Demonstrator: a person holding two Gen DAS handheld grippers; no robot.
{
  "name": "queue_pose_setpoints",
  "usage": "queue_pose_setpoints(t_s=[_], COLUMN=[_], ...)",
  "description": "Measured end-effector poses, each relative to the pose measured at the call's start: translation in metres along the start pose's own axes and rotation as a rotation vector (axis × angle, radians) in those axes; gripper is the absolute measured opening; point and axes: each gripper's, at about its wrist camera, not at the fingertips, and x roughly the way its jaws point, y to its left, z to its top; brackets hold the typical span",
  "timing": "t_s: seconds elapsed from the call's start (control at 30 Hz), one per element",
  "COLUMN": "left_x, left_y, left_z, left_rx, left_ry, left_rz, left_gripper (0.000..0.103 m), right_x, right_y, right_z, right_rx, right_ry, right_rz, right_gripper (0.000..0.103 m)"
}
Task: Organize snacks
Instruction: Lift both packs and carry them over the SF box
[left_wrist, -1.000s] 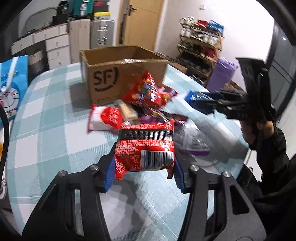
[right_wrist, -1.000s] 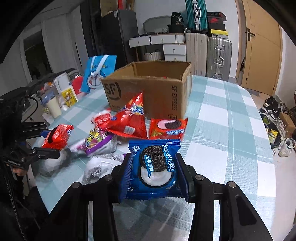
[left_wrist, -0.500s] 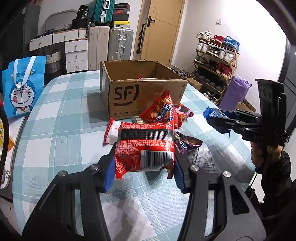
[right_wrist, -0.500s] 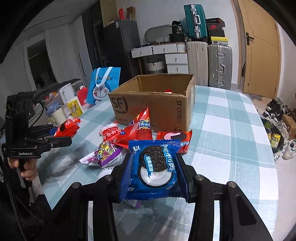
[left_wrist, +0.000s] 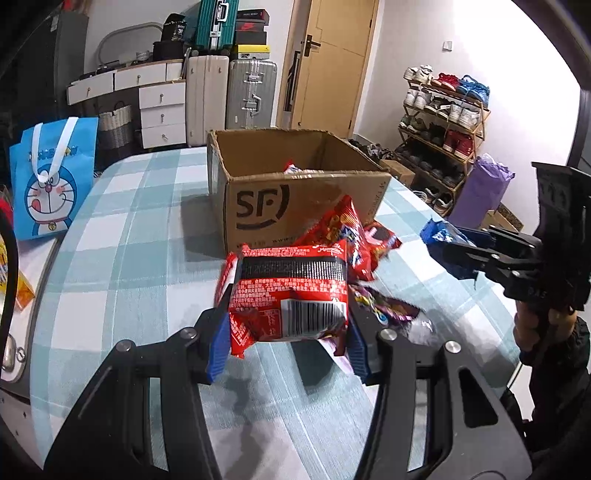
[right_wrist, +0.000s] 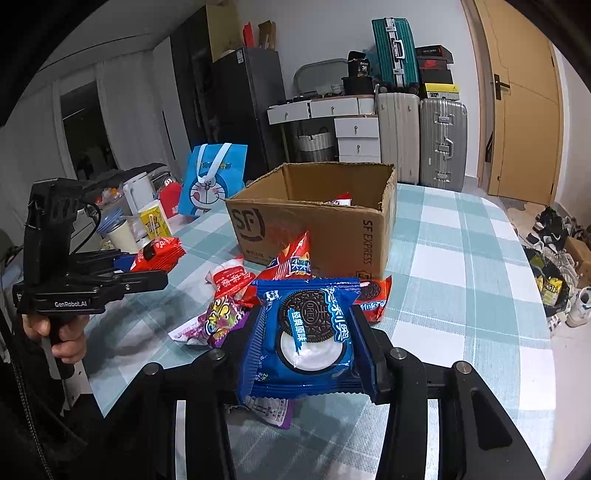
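Observation:
My left gripper (left_wrist: 288, 345) is shut on a red snack packet (left_wrist: 290, 295) with a barcode, lifted above the checked tablecloth (left_wrist: 122, 251). My right gripper (right_wrist: 308, 354) is shut on a blue Oreo packet (right_wrist: 306, 332), also held off the table. An open cardboard box (left_wrist: 295, 195) marked SF stands beyond both, with a few packets inside. Between the grippers and the box lies a heap of loose snacks (right_wrist: 236, 295): red packets, a purple one, a red Oreo packet (right_wrist: 373, 295). Each gripper shows in the other's view, the right gripper (left_wrist: 458, 251) and the left gripper (right_wrist: 147, 266).
A blue cartoon bag (left_wrist: 48, 181) stands at the table's left edge, with cups and small items (right_wrist: 140, 221) near it. Suitcases (left_wrist: 236, 85), drawers and a door are behind the table. A shoe rack (left_wrist: 443, 110) is on the right.
The left gripper has risen and tilted up with the red packet, so the box now sits more central and its inside shows. The right gripper with the Oreo packet has tilted up slightly.

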Motion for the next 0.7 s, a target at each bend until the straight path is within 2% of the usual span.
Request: queue_pose_setpoints(t_s=[0.27, 0.5, 0.7], left_x=[0.011, 0.024, 0.042], left_y=[0.001, 0.003, -0.003], left_z=[0.029, 0.059, 0.084], left_rx=[-0.017, -0.034, -0.011], left_ry=[-0.034, -0.065, -0.09], left_rz=[0.049, 0.062, 0.107], left_gripper=[0.049, 0.049, 0.049], right_x=[0.003, 0.006, 0.011], right_y=[-0.003, -0.01, -0.02], right_z=[0.017, 0.038, 0.06], right_rx=[0.019, 0.053, 0.089], right_ry=[-0.021, -0.043, -0.07], right_rz=[-0.011, -0.028, -0.037], right_gripper=[0.045, 0.045, 0.045])
